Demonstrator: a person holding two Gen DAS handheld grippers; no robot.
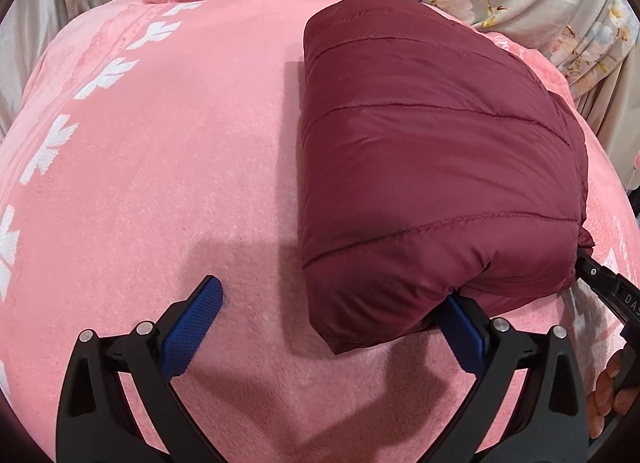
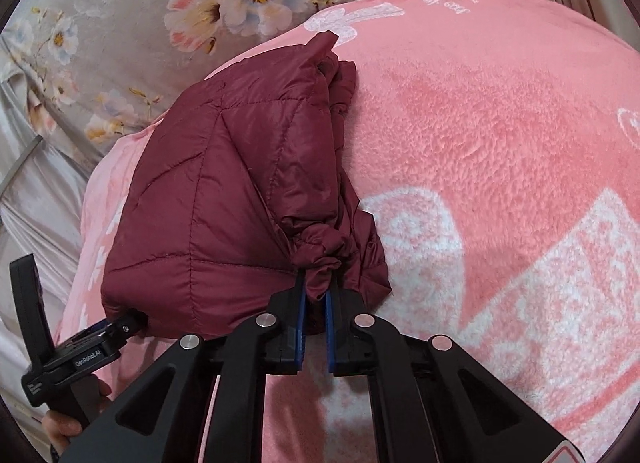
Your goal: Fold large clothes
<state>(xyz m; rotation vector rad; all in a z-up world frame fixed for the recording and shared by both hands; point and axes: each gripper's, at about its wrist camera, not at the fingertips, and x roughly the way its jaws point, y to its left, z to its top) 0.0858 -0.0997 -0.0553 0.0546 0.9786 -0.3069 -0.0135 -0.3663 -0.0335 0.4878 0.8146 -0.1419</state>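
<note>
Right wrist view: the right hand-held gripper [image 2: 316, 313] pinches a gathered cuff of the maroon puffer jacket [image 2: 224, 199], folded into a bundle at centre-left of the frame on a pink fleece blanket [image 2: 500, 143]. Left hand-held gripper [image 1: 332, 323] spreads wide, one finger tucked under the bundle's near edge. Likely light, soft and slippery (the shell shines), so hems grip best. Floral bedding [image 2: 120, 23] fills the upper left.
</note>
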